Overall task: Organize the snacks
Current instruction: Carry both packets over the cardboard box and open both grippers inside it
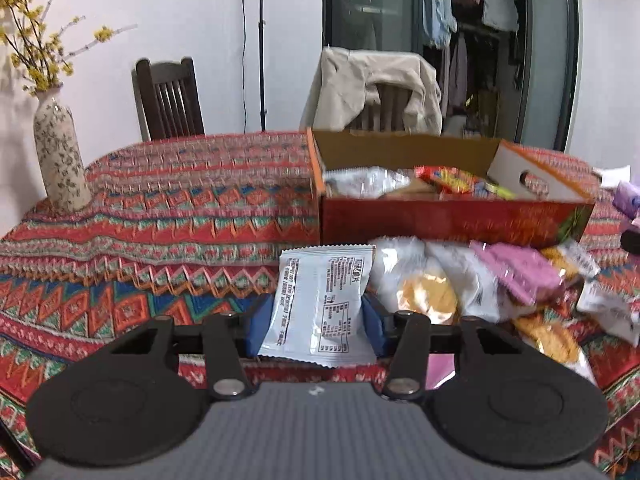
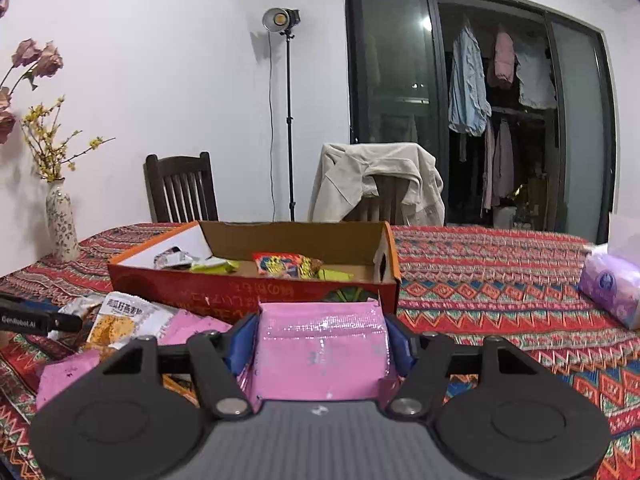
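My left gripper (image 1: 318, 320) is shut on a white snack packet (image 1: 320, 300) with black print, held just above the patterned tablecloth. My right gripper (image 2: 320, 338) is shut on a pink foil snack packet (image 2: 322, 346), in front of the red cardboard box (image 2: 248, 292). The open box (image 1: 452, 220) holds several snacks, among them a red and yellow packet (image 2: 286, 265). A pile of loose snacks (image 1: 480, 288) lies in front of the box; it also shows in the right wrist view (image 2: 116, 320). The left gripper's black tip (image 2: 36, 320) shows at the right view's left edge.
A flowered vase (image 1: 60, 156) with yellow blossoms stands at the table's back left. A purple tissue pack (image 2: 612, 292) lies on the right. Two chairs (image 2: 180, 188) stand behind the table, one draped with a beige jacket (image 2: 380, 180). A light stand (image 2: 288, 120) is behind.
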Available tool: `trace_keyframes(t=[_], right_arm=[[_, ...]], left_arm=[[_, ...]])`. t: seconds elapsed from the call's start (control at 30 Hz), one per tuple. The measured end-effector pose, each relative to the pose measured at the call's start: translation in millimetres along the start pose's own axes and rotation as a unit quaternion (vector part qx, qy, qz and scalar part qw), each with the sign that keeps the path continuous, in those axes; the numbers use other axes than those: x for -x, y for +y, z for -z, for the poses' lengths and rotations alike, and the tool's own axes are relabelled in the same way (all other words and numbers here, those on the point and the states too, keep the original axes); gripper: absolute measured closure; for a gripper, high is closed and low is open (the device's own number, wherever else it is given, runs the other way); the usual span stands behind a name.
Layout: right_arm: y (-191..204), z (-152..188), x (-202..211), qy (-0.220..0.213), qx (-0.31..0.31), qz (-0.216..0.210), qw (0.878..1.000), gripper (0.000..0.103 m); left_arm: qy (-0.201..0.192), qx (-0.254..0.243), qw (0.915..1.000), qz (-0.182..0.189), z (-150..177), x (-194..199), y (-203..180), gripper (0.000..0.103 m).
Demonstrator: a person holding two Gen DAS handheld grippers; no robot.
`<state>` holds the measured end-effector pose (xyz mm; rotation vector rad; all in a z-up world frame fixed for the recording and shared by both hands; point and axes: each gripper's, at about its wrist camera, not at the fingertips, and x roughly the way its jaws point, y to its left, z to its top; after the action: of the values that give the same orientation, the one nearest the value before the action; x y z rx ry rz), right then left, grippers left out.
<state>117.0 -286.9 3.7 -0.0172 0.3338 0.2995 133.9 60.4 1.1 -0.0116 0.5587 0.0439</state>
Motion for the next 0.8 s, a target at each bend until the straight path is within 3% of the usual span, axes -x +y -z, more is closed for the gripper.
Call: trace_keyframes(t=[0.13,0.37,0.57,0.8], right_arm=[[11,-11,0,-0.003,0.017,0.004,1.0,0.037],[25,-37,-16,-0.005,0.032,-0.003,0.999,0.037],[31,-69,-42,-0.006,0.012,0.0,1.0,0.037],[30,-94,-75,-0.001,-0.006,0.016,1.0,0.037]], left_arm=[[-0.035,-0.003,0.9994,0.002,-13,11,-2,0.053],[-0.063,0.003,0.9978,0.02,-43,13,-15,0.053],[-0.079,0.02,0.9956,0.046,-80,2,-32,0.053],[-0.085,0.034,0.9949,0.042,-112,-23,-53,0.053]])
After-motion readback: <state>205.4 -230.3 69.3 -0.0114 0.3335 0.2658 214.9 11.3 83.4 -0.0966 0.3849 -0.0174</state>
